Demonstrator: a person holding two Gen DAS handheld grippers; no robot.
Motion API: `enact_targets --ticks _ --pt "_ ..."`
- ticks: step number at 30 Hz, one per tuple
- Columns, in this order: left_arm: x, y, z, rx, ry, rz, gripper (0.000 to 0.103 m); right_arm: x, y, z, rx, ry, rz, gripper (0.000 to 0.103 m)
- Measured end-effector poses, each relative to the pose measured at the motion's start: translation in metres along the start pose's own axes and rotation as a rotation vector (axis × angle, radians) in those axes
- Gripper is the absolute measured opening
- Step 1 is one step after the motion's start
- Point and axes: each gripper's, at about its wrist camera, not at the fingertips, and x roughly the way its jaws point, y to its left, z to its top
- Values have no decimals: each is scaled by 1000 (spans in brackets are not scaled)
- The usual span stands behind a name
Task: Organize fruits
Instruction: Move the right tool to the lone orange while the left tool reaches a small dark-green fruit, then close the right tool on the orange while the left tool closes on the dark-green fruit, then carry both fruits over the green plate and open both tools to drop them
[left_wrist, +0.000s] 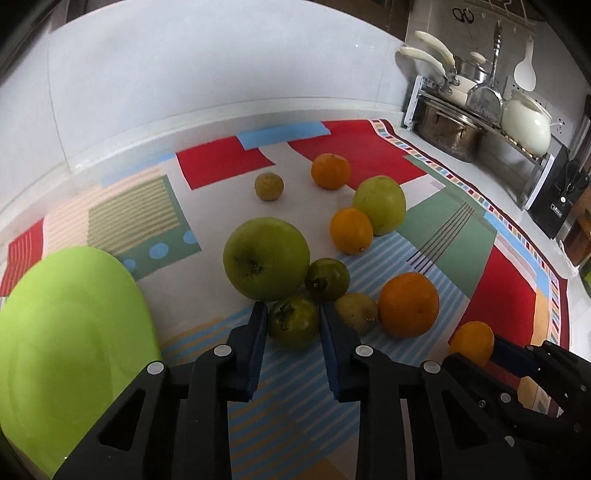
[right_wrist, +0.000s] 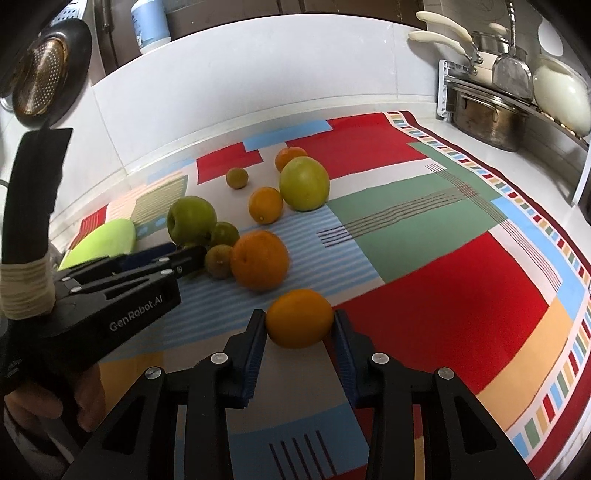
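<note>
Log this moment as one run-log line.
left gripper: shut on green persimmon | right gripper: shut on orange | plate: no fruit visible | both fruits on cloth

My white bench (right_wrist: 461, 133) carries a bright patchwork cloth (right_wrist: 443, 295). On the cloth lie oranges (right_wrist: 260, 264), green apples (left_wrist: 266, 258), small dark green fruits (left_wrist: 327, 278) and a lime-green plate (left_wrist: 70, 332). A steel pot rack (left_wrist: 480, 122) stands at the bench's far corner.
</note>
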Motion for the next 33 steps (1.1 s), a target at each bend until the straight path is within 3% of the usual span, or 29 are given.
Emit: enact_targets --ticks 17,33 --pt "-47 8 -11 -5 -45 41 29 -20 12 7 -57 -48 34 37" --pt "-122 55 -33 -139 -157 182 28 -48 80 22 -255 -121 191 37"
